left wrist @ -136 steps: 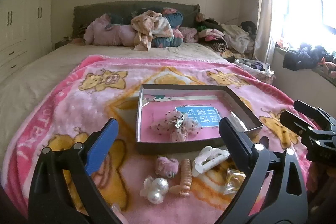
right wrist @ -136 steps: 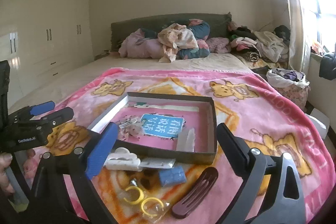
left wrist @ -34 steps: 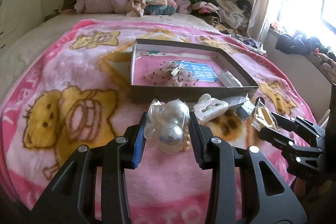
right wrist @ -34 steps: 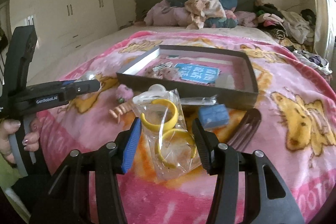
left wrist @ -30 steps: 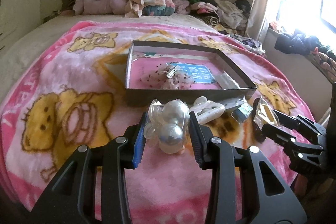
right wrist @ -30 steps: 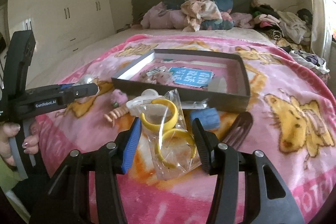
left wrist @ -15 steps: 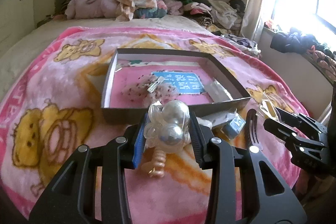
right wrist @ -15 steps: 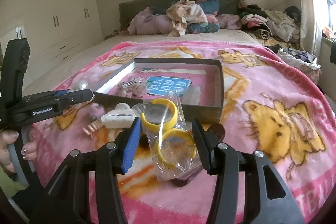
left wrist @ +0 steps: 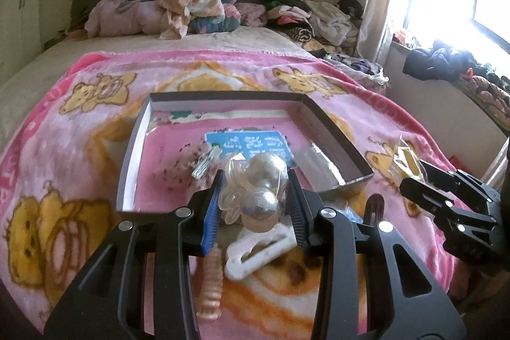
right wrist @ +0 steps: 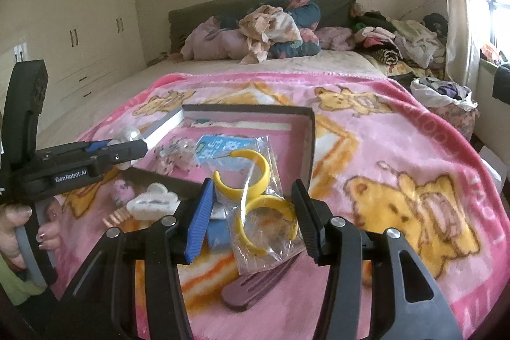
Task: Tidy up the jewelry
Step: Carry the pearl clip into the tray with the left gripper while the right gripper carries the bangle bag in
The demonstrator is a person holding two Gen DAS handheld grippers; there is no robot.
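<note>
Two pieces are being carried toward the shallow open box [left wrist: 331, 145] lying on the pink bear-print blanket [left wrist: 63, 168] of the bed. The left hand-held gripper [left wrist: 255, 196] is clenched on a clear packet of large pearl beads [left wrist: 259, 187], which is being held above the box's near wall. The right hand-held gripper [right wrist: 251, 212] is clenched on a clear bag of yellow hoop earrings [right wrist: 255, 196], which is being held just short of the box's near edge. Inside the box, a fuzzy speckled hair clip [left wrist: 204, 164] and a blue card [left wrist: 251, 145] are already lying. Outside it, a white claw clip [right wrist: 153, 203], a ridged peach clip [left wrist: 212, 282], a dark maroon clip [right wrist: 255, 285] and a small blue piece [right wrist: 218, 233] are still waiting on the blanket, so the sorting is judged to be less than half done.
</note>
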